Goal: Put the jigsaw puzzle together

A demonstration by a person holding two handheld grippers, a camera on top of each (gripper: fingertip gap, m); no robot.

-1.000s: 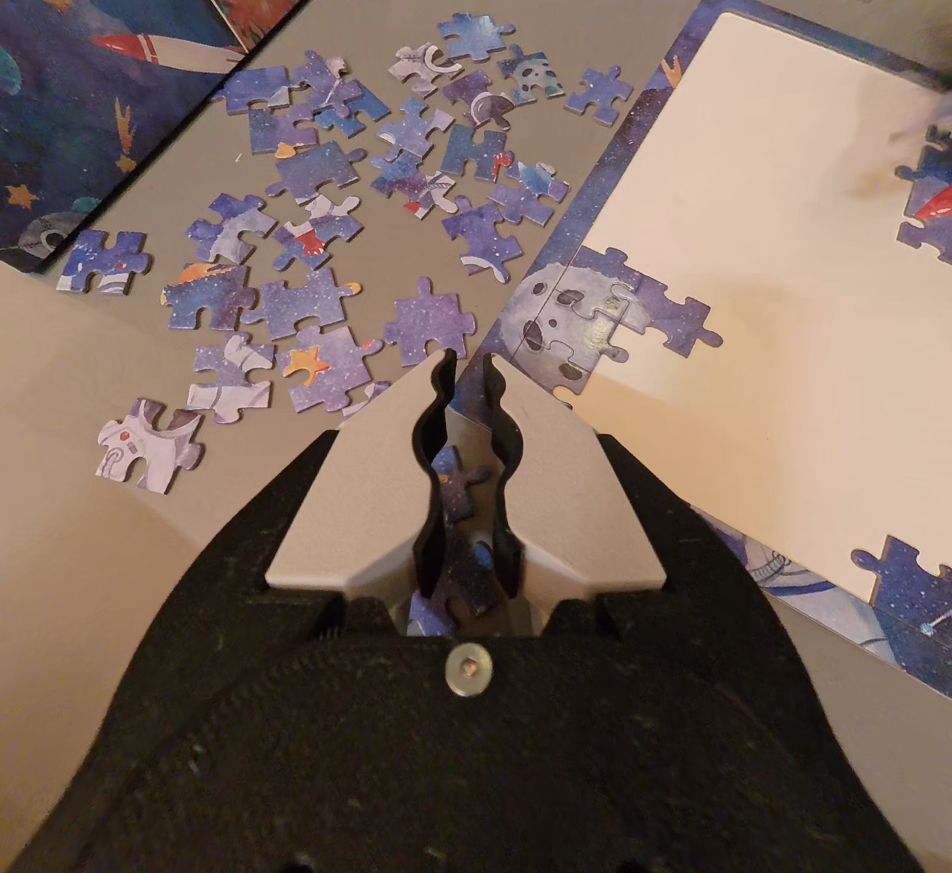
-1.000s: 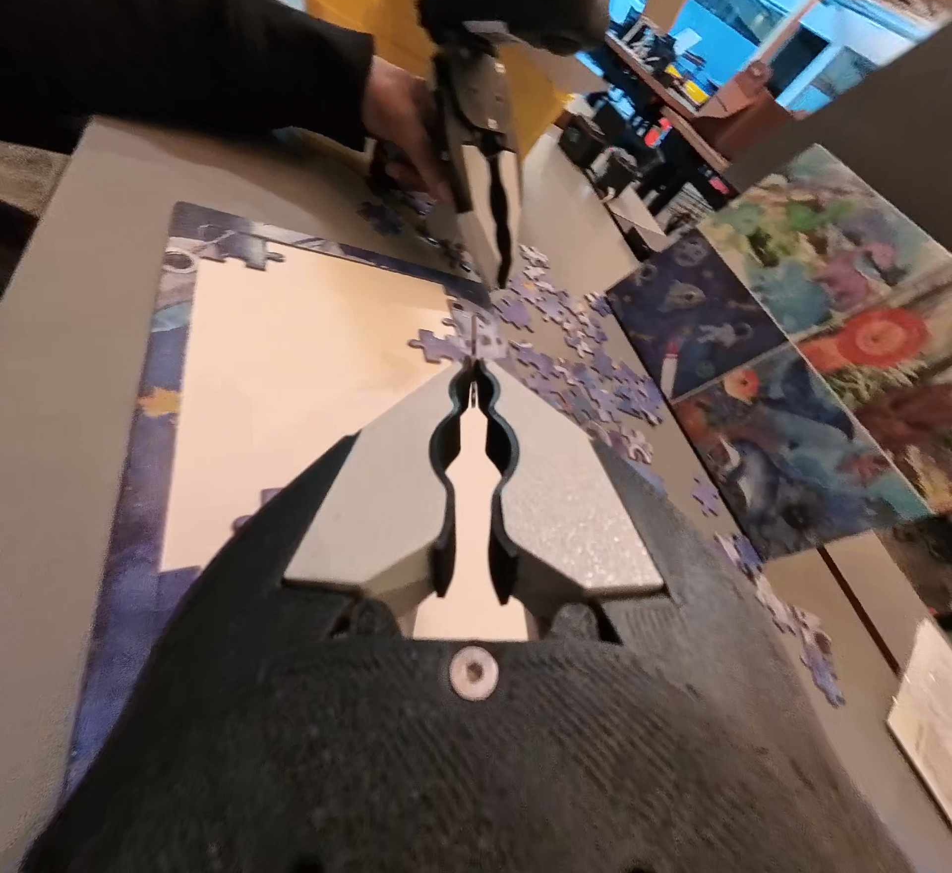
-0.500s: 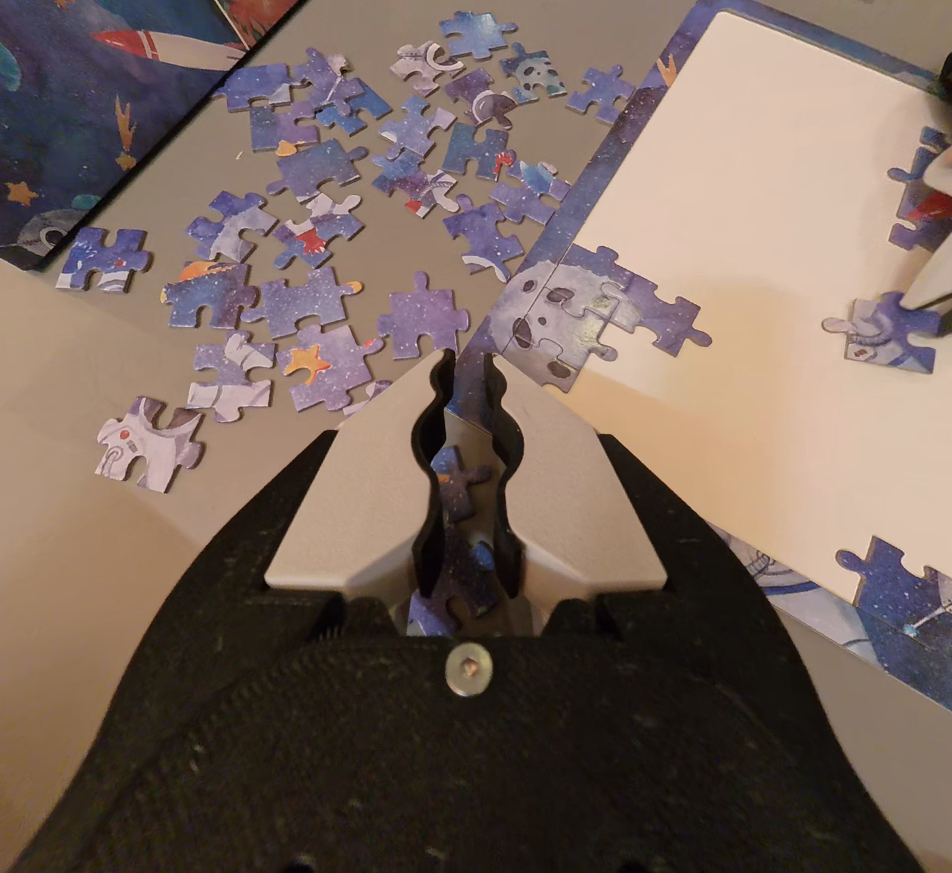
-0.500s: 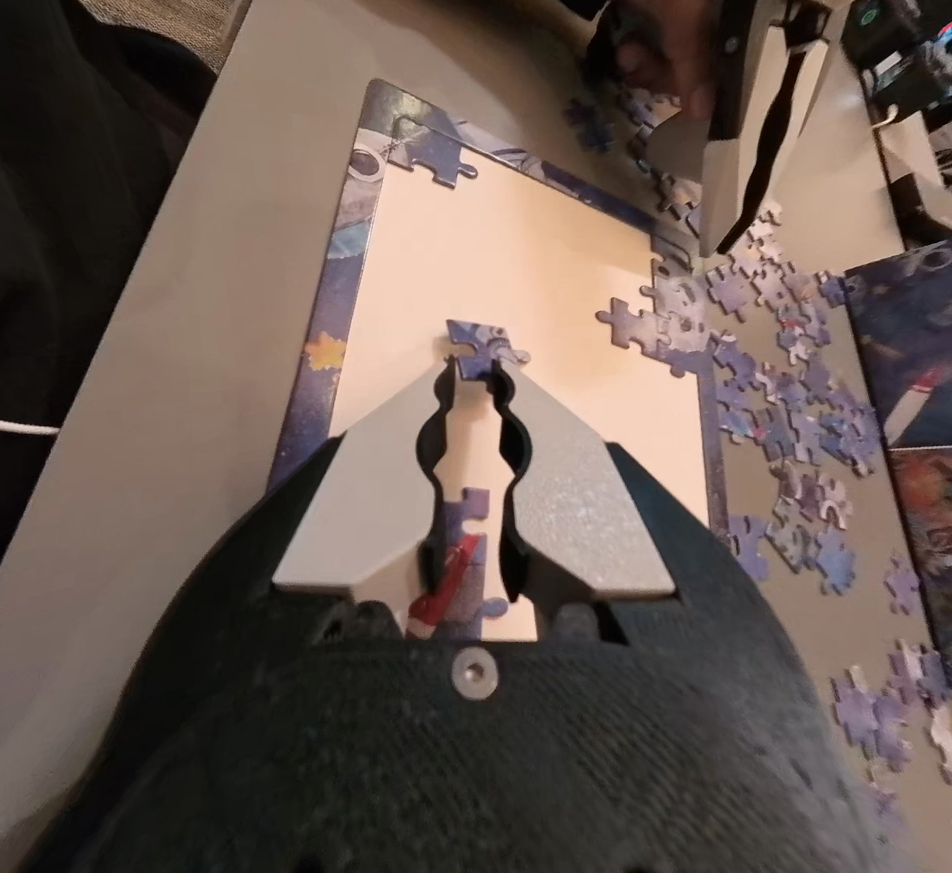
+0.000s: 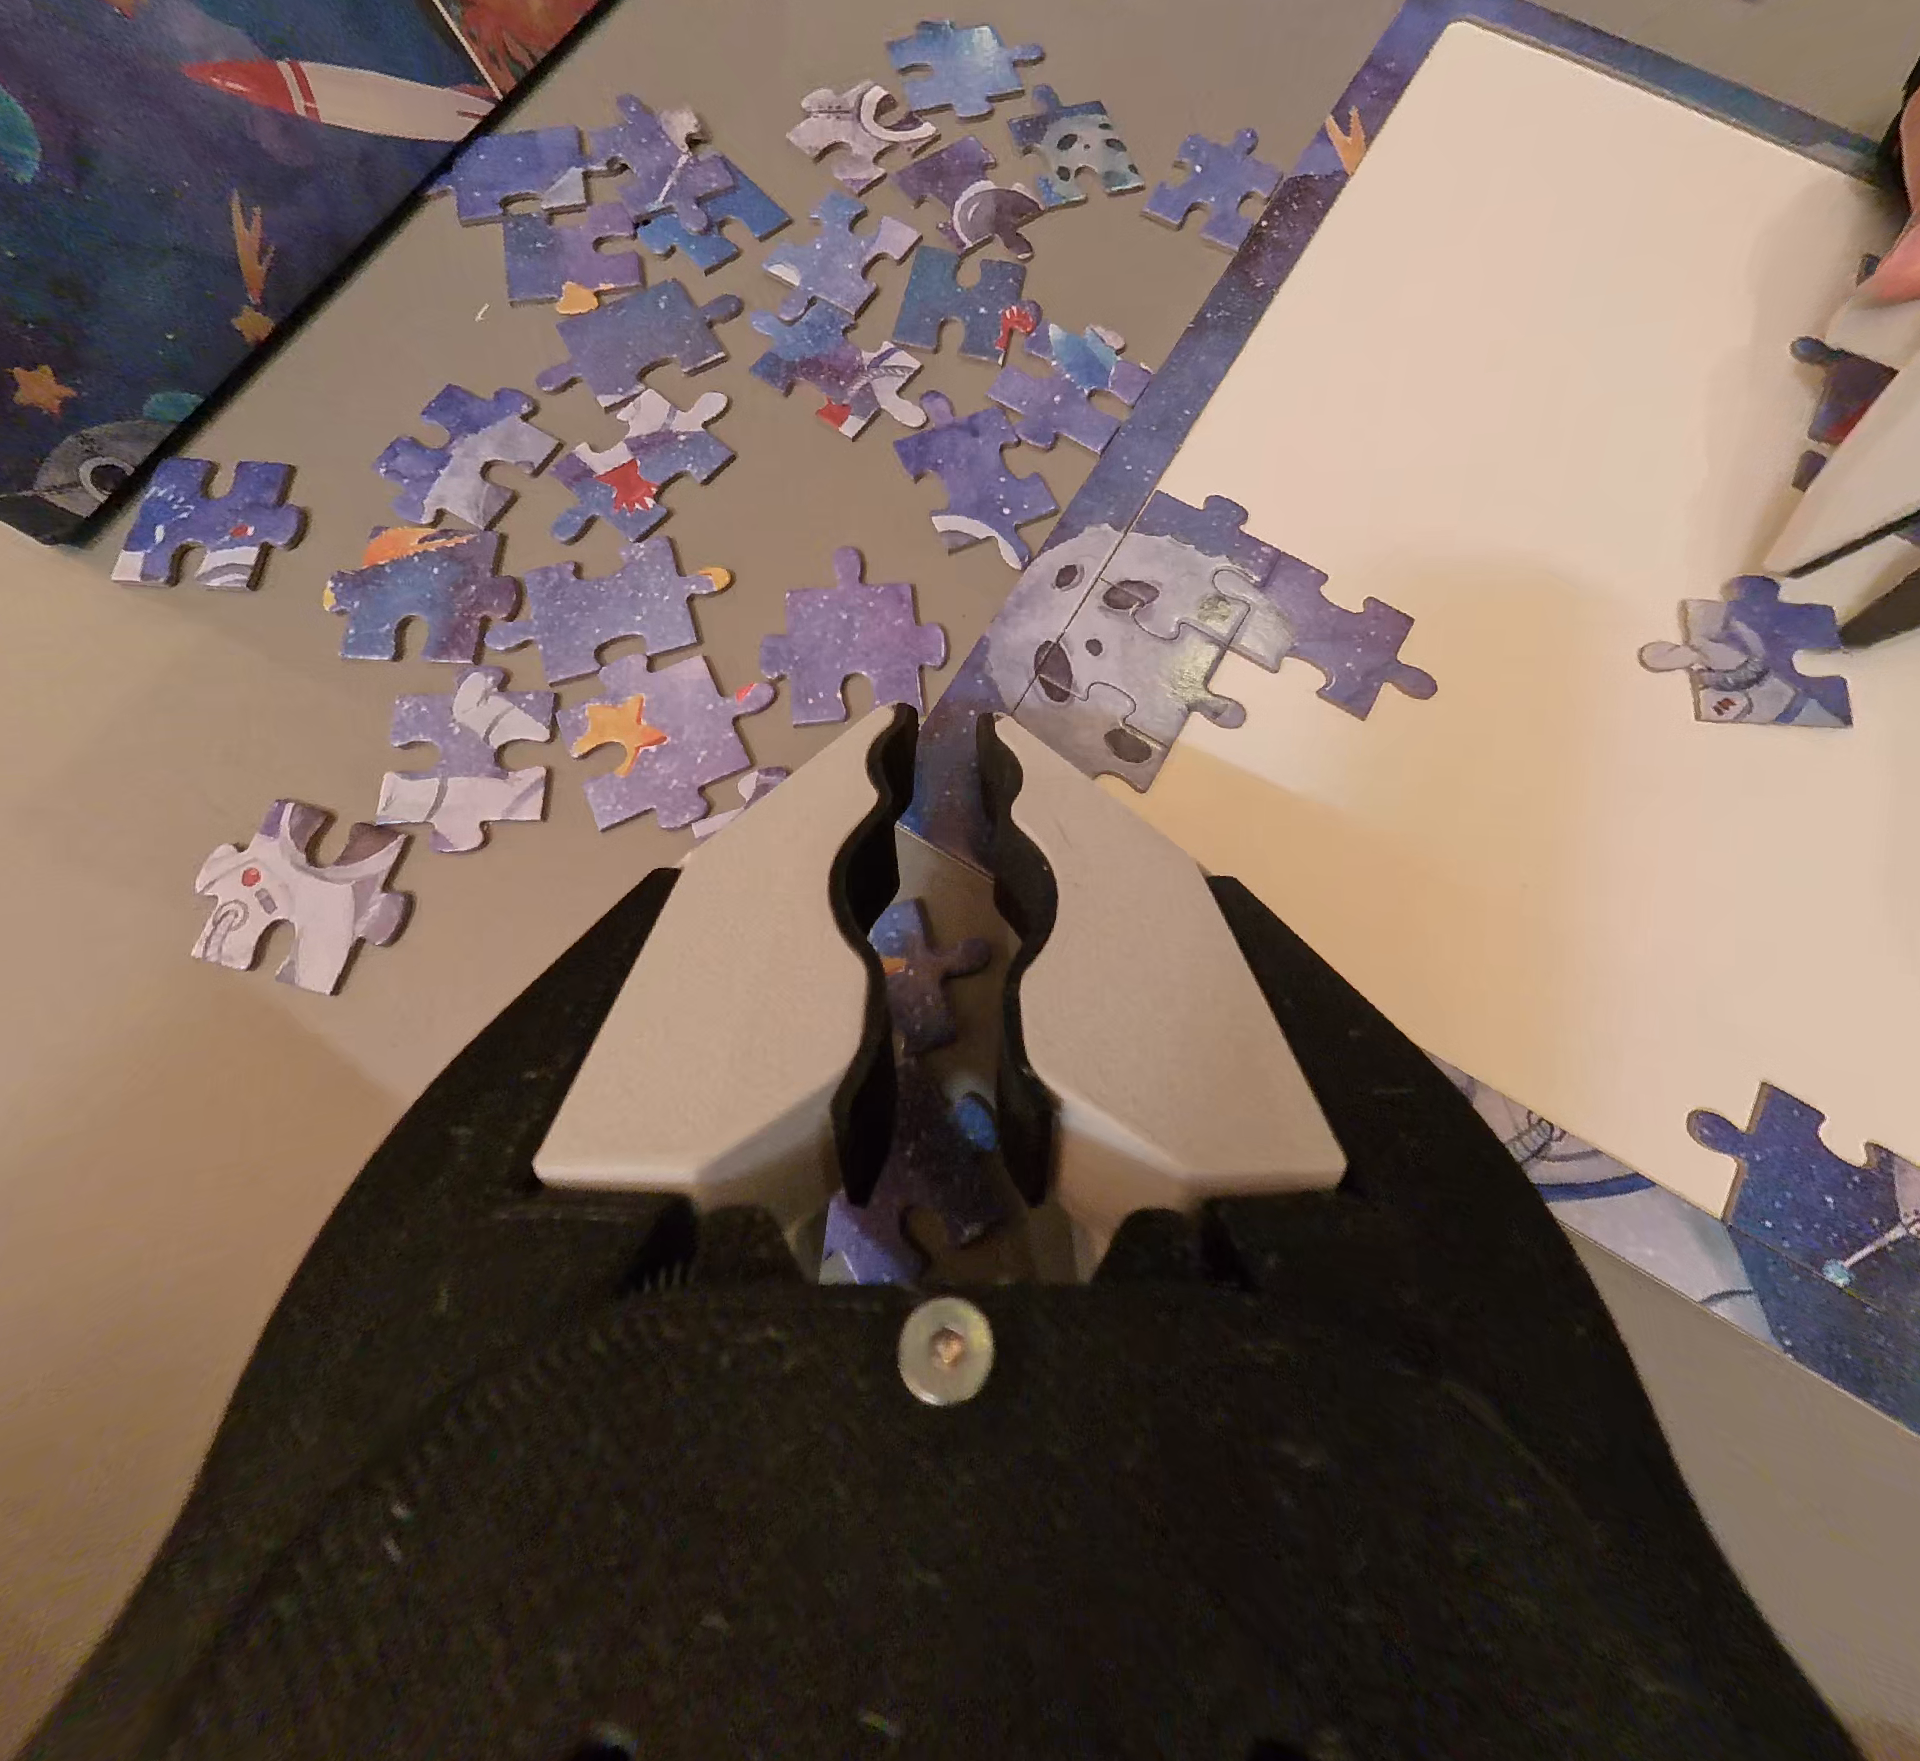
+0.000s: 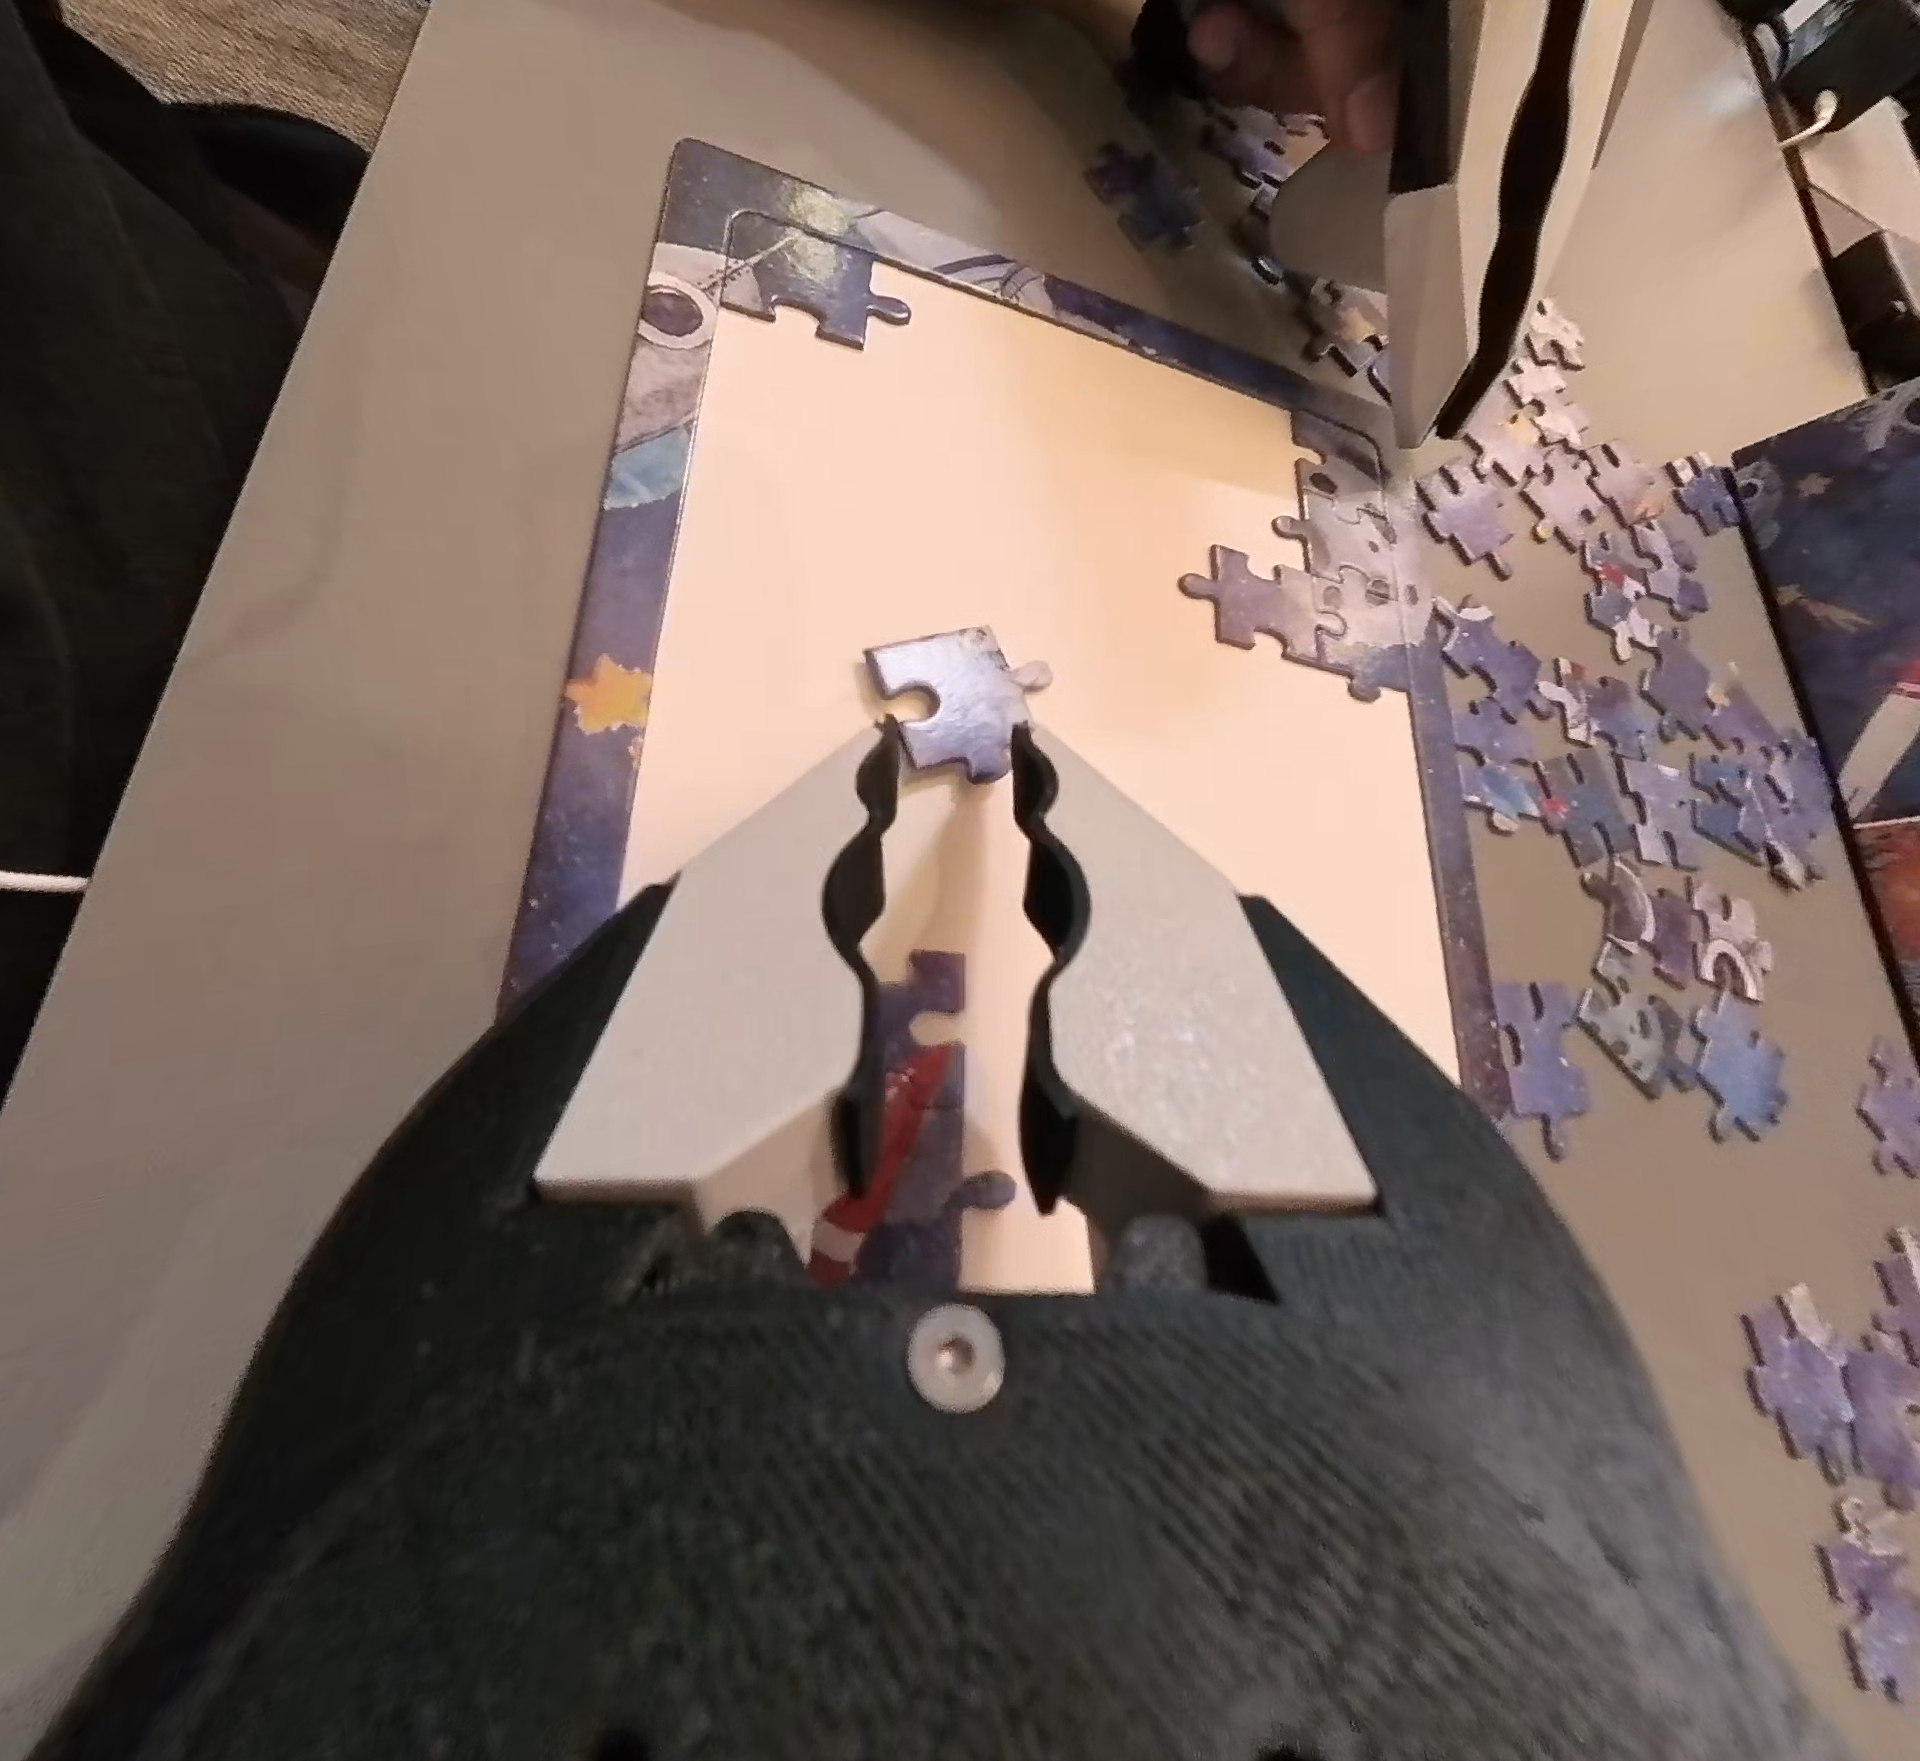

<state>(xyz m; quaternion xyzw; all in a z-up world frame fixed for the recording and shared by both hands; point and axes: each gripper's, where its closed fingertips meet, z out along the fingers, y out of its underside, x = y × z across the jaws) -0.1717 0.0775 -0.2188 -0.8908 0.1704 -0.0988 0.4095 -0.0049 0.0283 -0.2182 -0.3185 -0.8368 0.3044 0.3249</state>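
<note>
At the bottom centre of our left view, our left gripper (image 5: 943,724) hangs over the puzzle tray's (image 5: 1195,381) corner, its jaws narrowly parted and pinching nothing. In our right view's centre, our right gripper (image 6: 956,740) is spread, with a blue piece (image 6: 951,688) lying flat on the tray's cream floor between its tips. Farther off, loose pieces (image 5: 644,340) scatter across the grey table (image 5: 125,984), upper left of our left view.
</note>
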